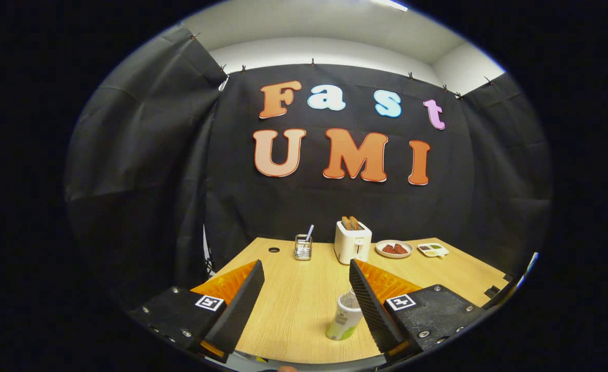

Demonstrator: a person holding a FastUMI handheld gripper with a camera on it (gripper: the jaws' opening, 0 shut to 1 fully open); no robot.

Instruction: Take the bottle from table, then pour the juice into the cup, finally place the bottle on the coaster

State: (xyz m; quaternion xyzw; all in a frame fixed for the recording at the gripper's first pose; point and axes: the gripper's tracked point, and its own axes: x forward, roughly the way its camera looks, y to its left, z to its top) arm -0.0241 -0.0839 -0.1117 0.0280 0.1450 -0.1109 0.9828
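Note:
A small white bottle (pixel 343 317) with a green base stands upright on the wooden table (pixel 293 299), close to my right finger (pixel 368 305) and on its inner side. My gripper (pixel 306 268) hangs above the table with its jaws wide apart and nothing held. The left finger (pixel 242 305) is well clear of the bottle. The bottle's right side is partly hidden behind the right finger.
A white toaster (pixel 353 242) with two slices stands at the back of the table. Left of it is a metal holder (pixel 302 247) with a straw. To its right are a plate of brown food (pixel 394 249) and a small white dish (pixel 432 250).

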